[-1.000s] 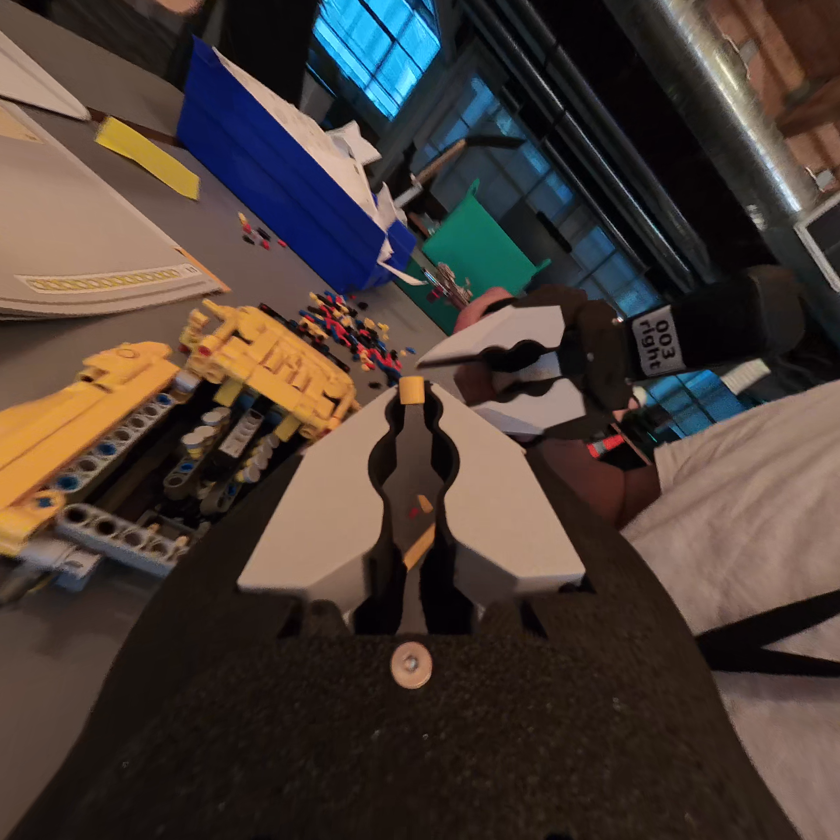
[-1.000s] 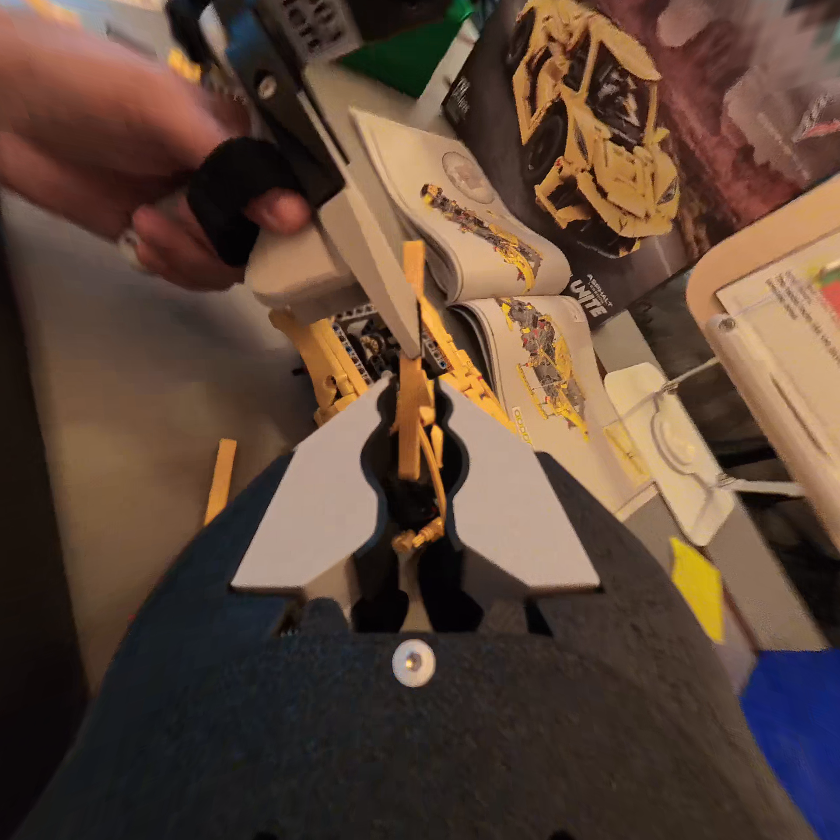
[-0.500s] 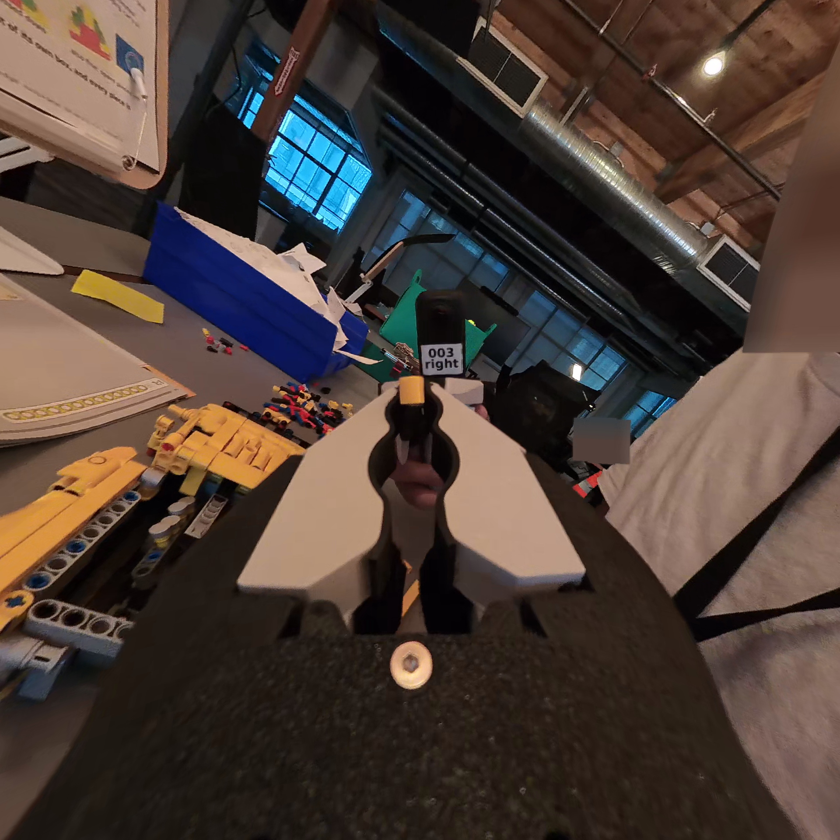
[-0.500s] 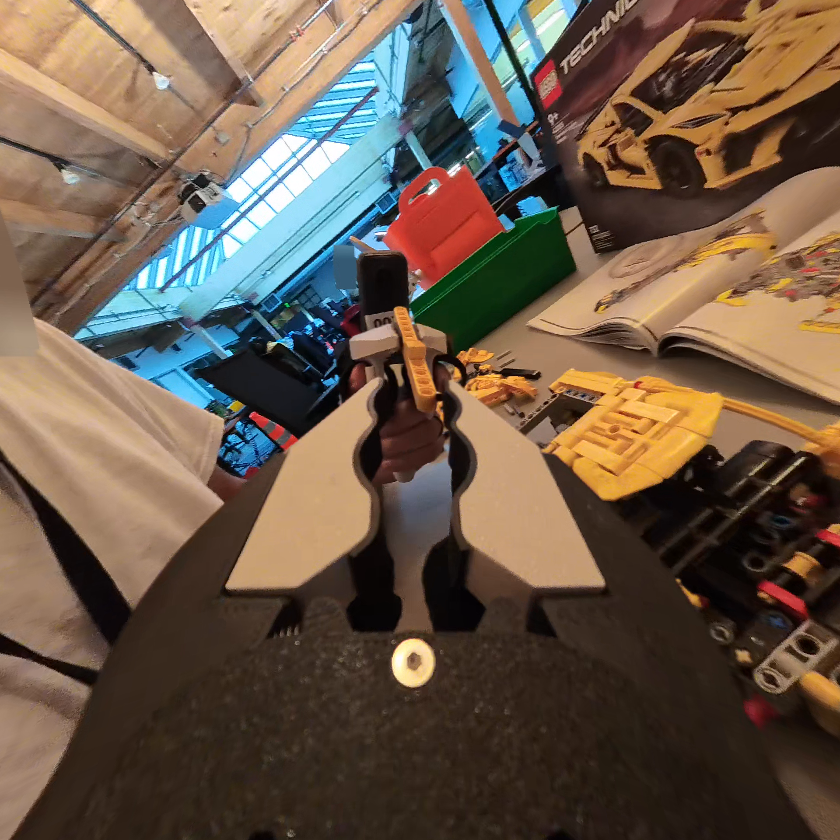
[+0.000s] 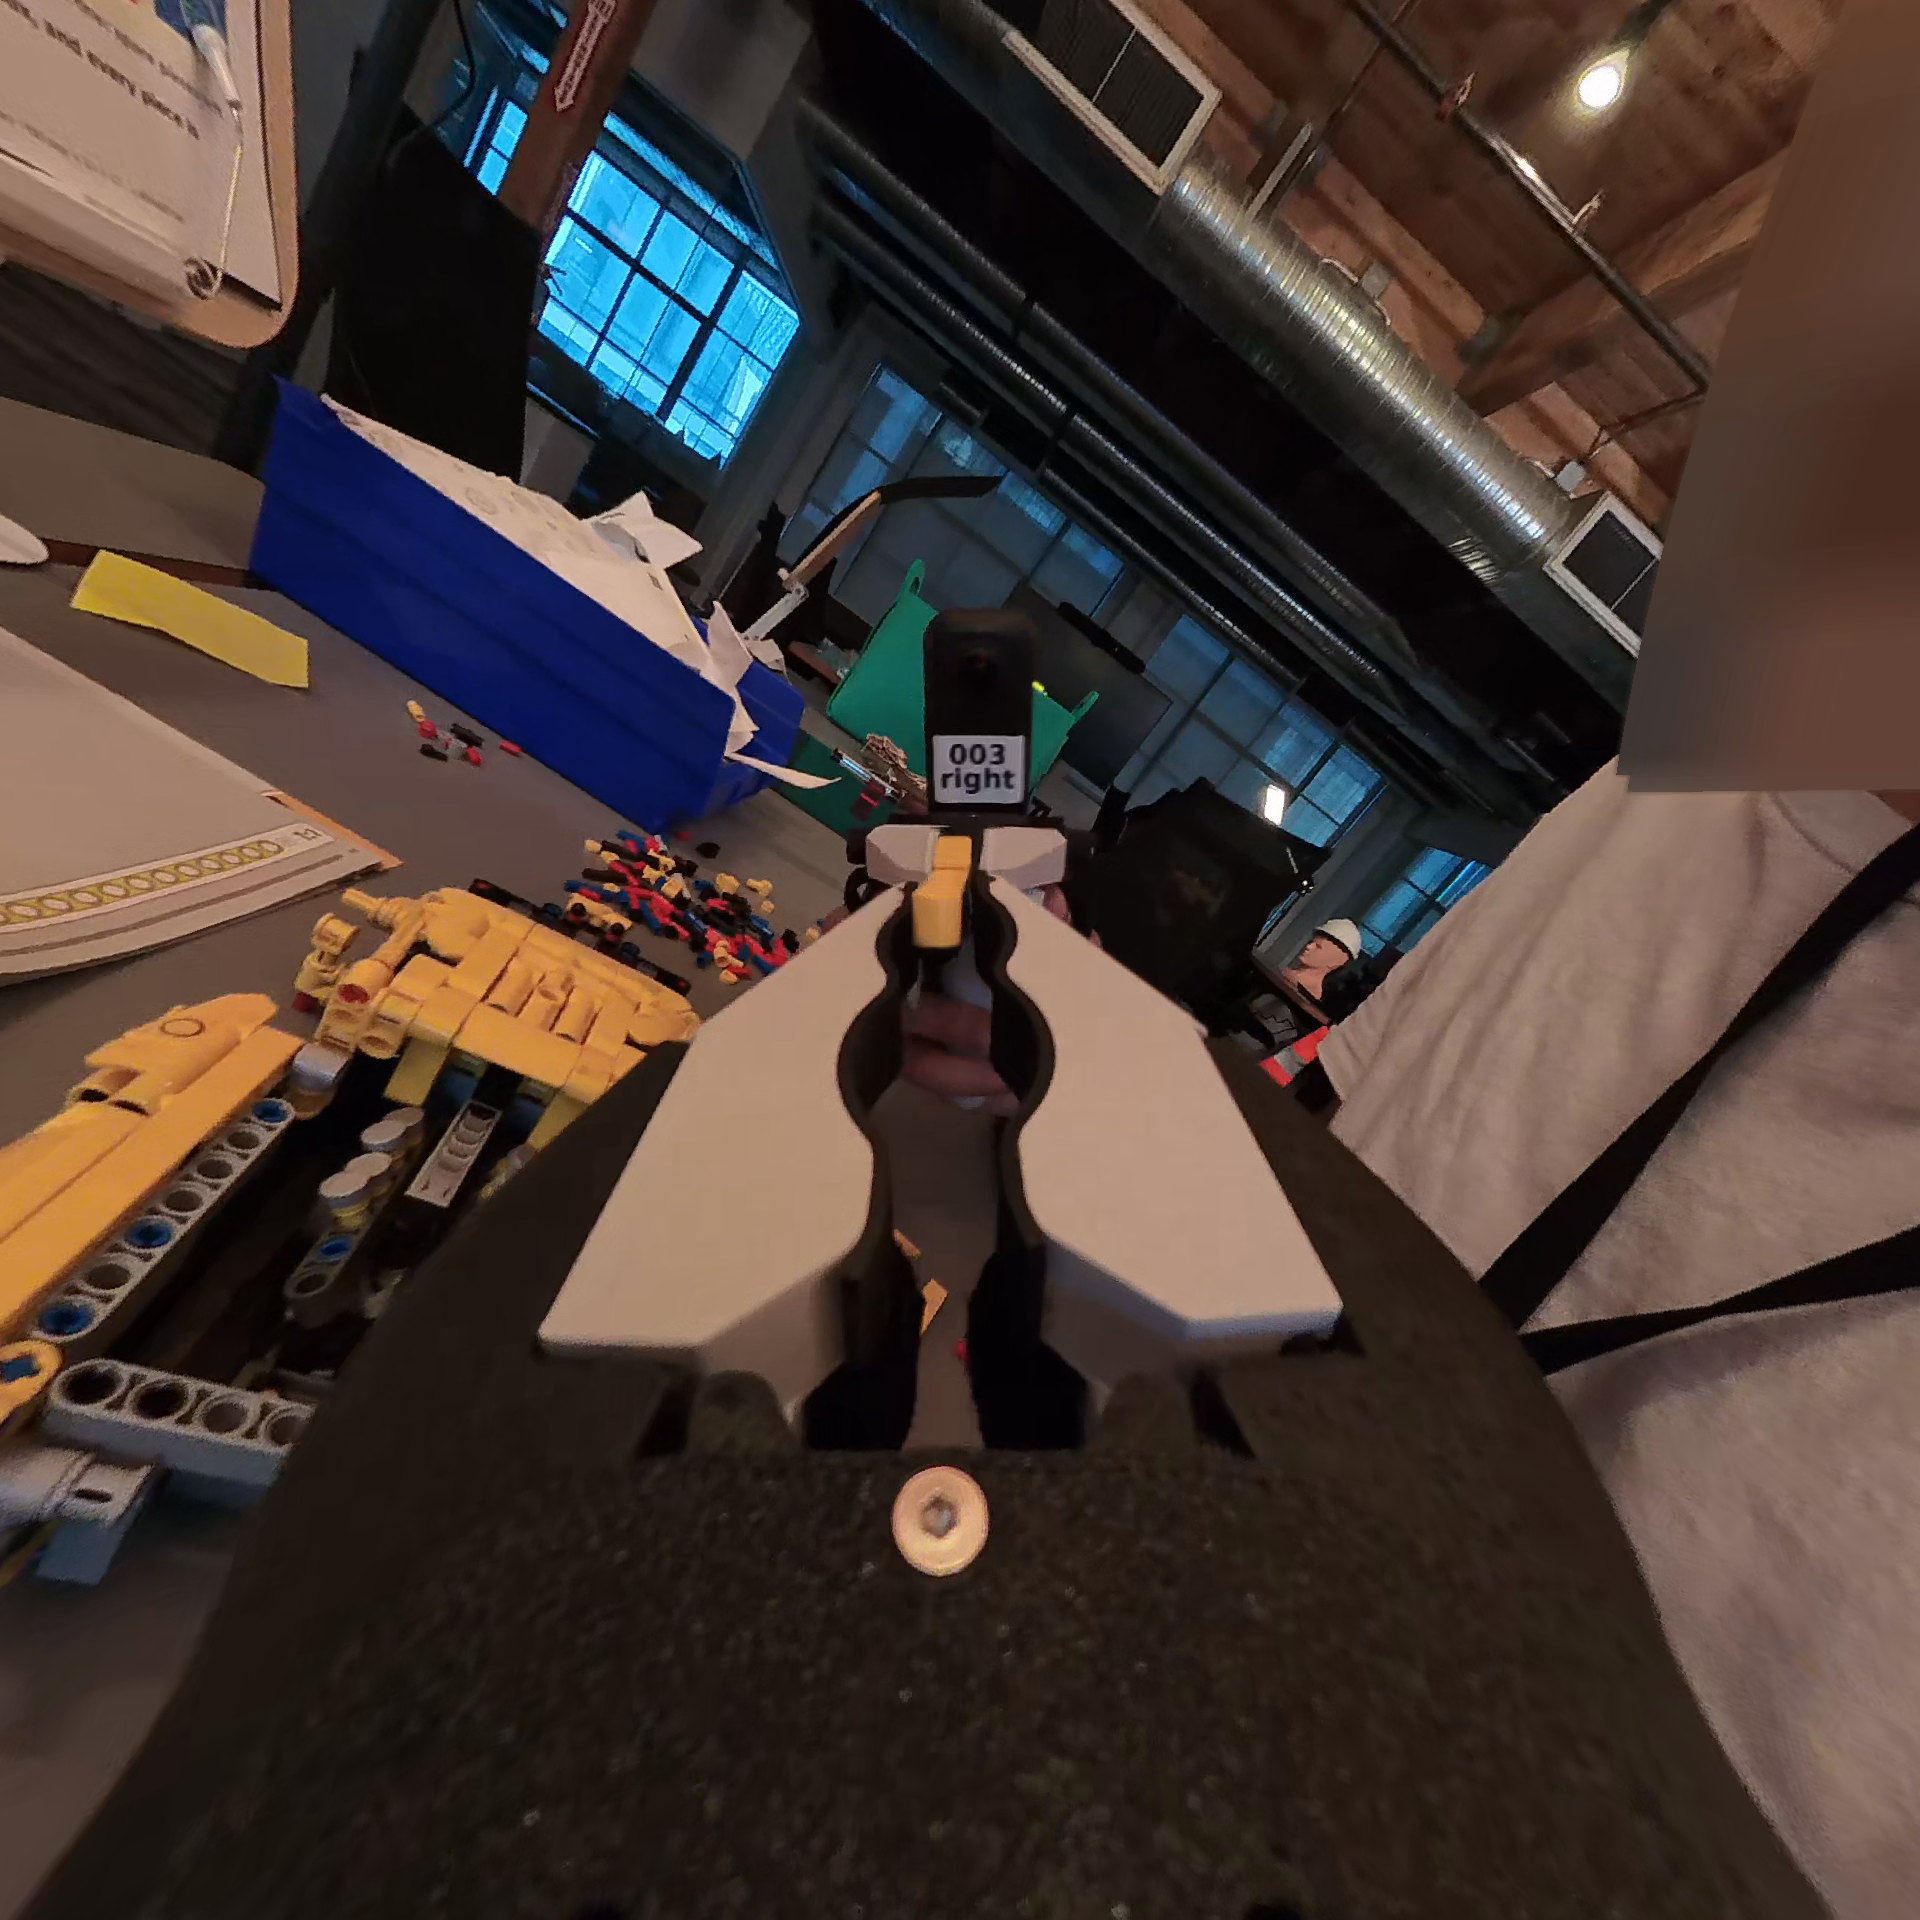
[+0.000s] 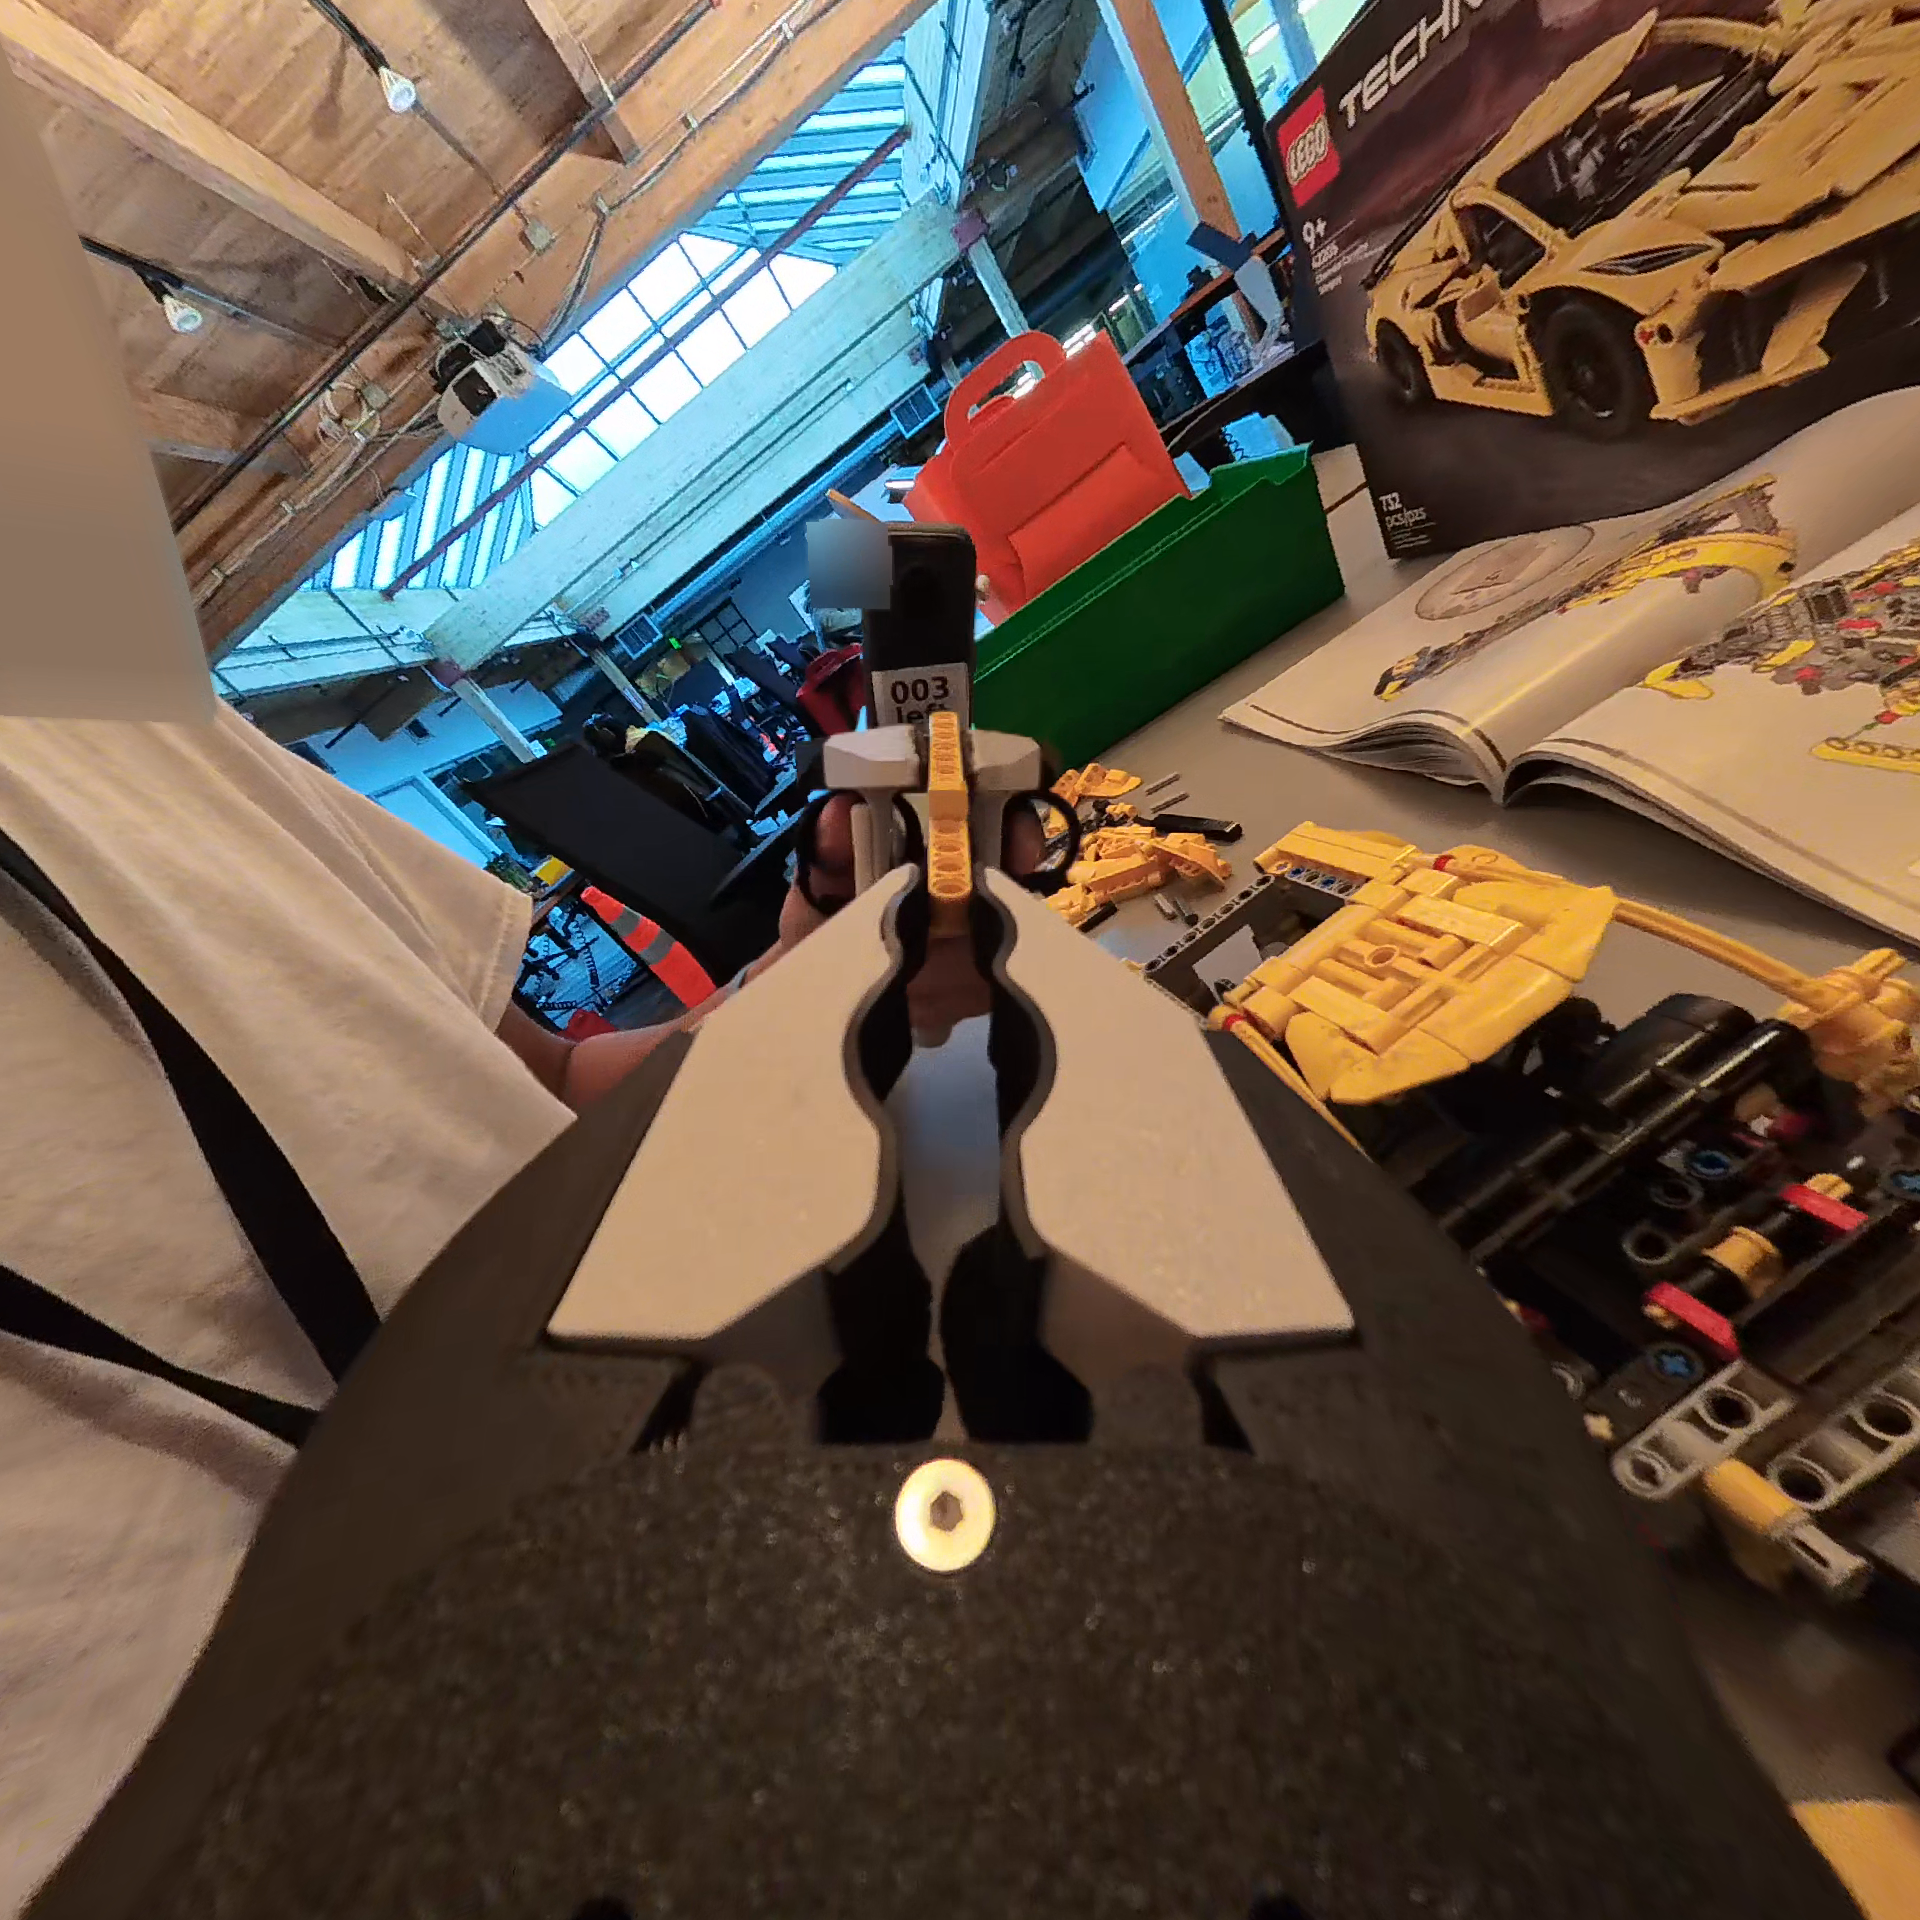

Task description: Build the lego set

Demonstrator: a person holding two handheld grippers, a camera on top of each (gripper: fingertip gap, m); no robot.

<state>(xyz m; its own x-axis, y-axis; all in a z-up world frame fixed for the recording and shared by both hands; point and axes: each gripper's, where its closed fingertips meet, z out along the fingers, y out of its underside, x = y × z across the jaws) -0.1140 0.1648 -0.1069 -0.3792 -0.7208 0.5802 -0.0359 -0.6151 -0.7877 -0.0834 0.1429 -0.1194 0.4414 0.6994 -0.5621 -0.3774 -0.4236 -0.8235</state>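
Observation:
My left gripper [image 5: 940, 920] and right gripper [image 6: 948, 883] face each other tip to tip above the table. A yellow holed beam [image 6: 950, 821] spans between them. The right gripper's jaws are shut on its near end. The left gripper [image 6: 928, 762] grips its far end. In the left wrist view the beam [image 5: 938, 902] shows end-on between my left jaws, with the right gripper [image 5: 966, 854] just behind it. The partly built yellow and black car model [image 5: 488, 997] lies on the grey table to the left; it also shows in the right wrist view [image 6: 1434, 956].
A pile of small loose pieces [image 5: 675, 904] and a blue bin [image 5: 499, 613] lie beyond the model. An open instruction booklet [image 6: 1621, 707], the set's box [image 6: 1610, 239], a green bin [image 6: 1153, 613] and loose yellow parts [image 6: 1132, 852] are at the right. A person's white shirt [image 6: 260, 987] is close. My hands' fingertips stand some 5 cm from each other.
Both grippers lifted from over the model and turned to face each other. Over the last half second the yellow beam went from tilted to in line between the two grippers.

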